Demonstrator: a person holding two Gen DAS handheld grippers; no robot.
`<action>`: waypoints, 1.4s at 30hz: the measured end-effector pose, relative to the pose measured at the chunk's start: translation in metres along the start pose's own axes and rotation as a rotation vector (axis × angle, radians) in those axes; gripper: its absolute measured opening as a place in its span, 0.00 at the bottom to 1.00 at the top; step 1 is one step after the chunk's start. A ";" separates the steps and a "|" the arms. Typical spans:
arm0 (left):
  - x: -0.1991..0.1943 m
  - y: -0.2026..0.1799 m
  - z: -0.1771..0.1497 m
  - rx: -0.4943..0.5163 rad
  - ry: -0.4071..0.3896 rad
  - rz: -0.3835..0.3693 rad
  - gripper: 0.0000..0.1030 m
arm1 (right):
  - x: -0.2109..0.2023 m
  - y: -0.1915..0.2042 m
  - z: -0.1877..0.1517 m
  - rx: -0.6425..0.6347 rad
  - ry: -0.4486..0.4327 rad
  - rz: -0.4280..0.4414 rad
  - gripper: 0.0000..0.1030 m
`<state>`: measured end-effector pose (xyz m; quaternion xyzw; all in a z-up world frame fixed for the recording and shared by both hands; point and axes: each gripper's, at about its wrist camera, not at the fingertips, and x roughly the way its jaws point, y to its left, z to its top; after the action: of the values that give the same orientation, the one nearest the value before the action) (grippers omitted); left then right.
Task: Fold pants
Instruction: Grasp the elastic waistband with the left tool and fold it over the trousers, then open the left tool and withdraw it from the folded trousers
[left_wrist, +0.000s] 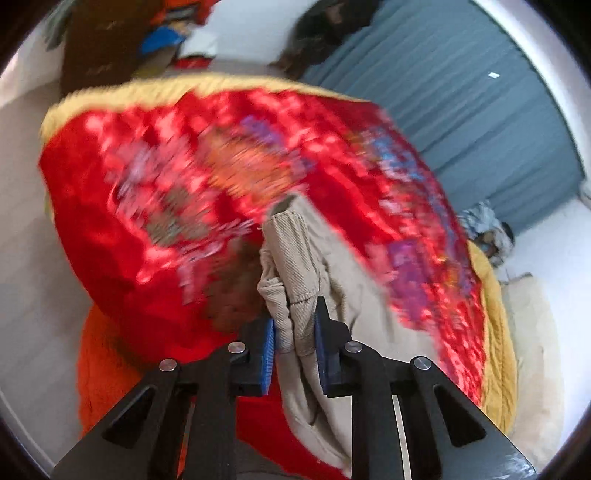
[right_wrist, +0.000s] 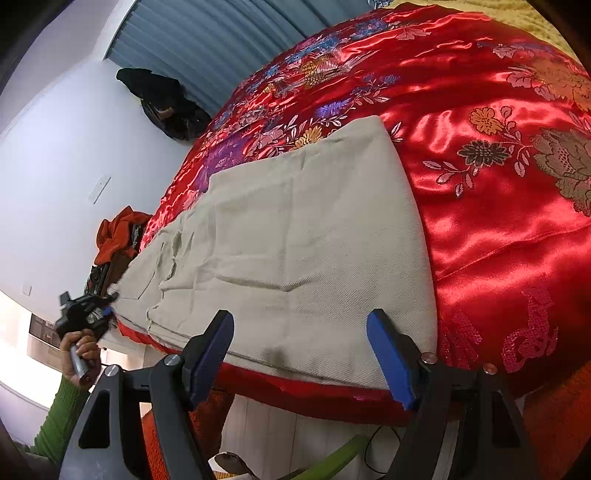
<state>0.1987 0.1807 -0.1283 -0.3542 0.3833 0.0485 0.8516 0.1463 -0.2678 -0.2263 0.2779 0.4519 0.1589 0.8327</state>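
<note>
Writing/brands: none readable anywhere. The left wrist view was smeared with motion blur, and the right wrist view showed no logos or tags at all.

Pants: one pair, beige twill pants (right_wrist: 295, 236), lying flat and lengthwise across the middle of the right wrist frame, running from lower left up to the upper centre. In the left wrist view a bunched-up end of them (left_wrist: 295, 266) stood up in the lower middle of the frame.

Bedspread: one shiny red bedspread (right_wrist: 498, 221) with embroidered flowers, under the pants and filling most of both frames, with a yellow border along its edge.

Left gripper: the left gripper (left_wrist: 294, 339) had its blue pads pinching a fold of the pants, cloth squeezed tight between them. From the right wrist view it showed up small at the lower left (right_wrist: 107, 308), right at the corner of the pants, held by a hand (right_wrist: 79, 350) in a green sleeve.

Right gripper: the right gripper (right_wrist: 301, 354) sat spread wide at the bottom of its frame, just over the near edge of the pants, pads not pressing on anything.

Gripper count: two, each with two blue-padded fingers.

Curtain: one blue-grey pleated curtain (right_wrist: 207, 37), upper left of the right wrist frame.

Other cloth: one orange-red bundle (right_wrist: 118, 236) at the left edge of the bed, one dark heap (right_wrist: 162, 103) against the white wall.
</note>
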 end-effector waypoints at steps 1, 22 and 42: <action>-0.011 -0.015 -0.001 0.040 -0.013 -0.012 0.17 | 0.000 0.000 0.000 0.000 -0.002 0.000 0.72; 0.045 -0.326 -0.265 0.997 0.198 -0.277 0.22 | -0.097 -0.034 0.006 0.146 -0.418 0.011 0.72; 0.010 -0.199 -0.183 0.926 0.090 0.005 0.66 | -0.041 0.004 0.017 -0.038 -0.127 0.125 0.72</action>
<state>0.1631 -0.0868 -0.1057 0.0625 0.4018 -0.1412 0.9026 0.1380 -0.2915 -0.1893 0.2992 0.3768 0.2014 0.8532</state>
